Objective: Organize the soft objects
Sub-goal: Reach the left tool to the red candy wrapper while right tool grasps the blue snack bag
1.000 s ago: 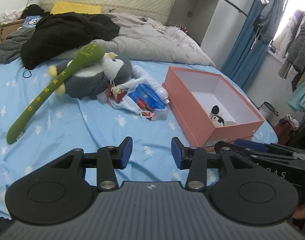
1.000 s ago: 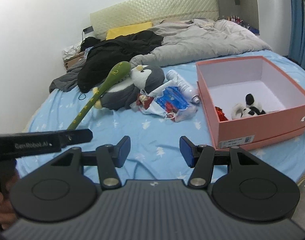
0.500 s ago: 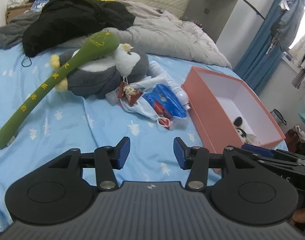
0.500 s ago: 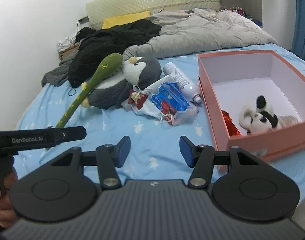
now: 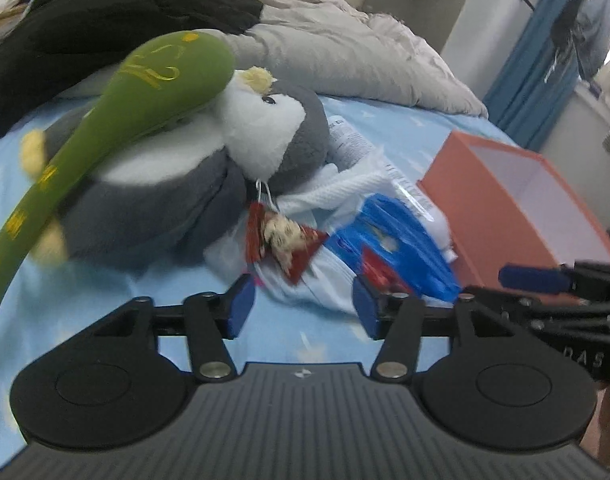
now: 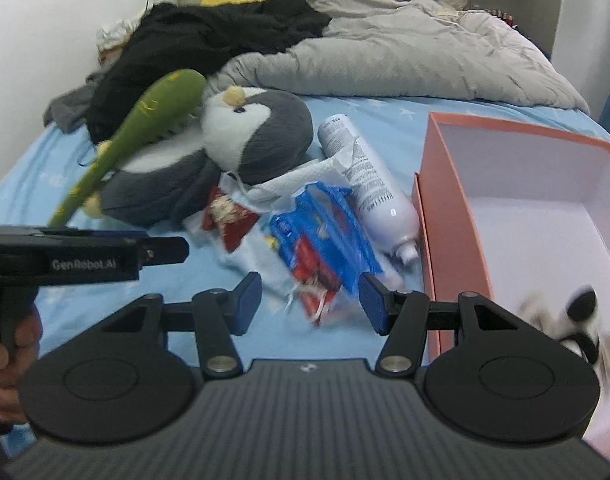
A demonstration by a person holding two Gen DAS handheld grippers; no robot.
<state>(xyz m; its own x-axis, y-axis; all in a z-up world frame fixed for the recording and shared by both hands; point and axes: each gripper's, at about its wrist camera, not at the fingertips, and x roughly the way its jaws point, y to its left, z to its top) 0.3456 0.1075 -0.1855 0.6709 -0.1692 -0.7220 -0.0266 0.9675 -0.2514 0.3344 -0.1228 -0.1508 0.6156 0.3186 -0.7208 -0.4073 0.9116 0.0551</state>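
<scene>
Both grippers over snack pile on bed
L gripper (image 5: 303, 306) opening, empty, plush penguin (image 5: 225, 152) just ahead; R gripper (image 6: 309, 304) part-open, empty, blue packet (image 6: 325, 236) ahead.

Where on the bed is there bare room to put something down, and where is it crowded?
Bare sheet lies nearest the camera, in front of the penguin plush and the plastic bags. The far part of the pink box floor is bare too. It is crowded between penguin and box: bags, tissue and the white bottle overlap. Behind, the grey duvet and black clothes cover the bed.
</scene>
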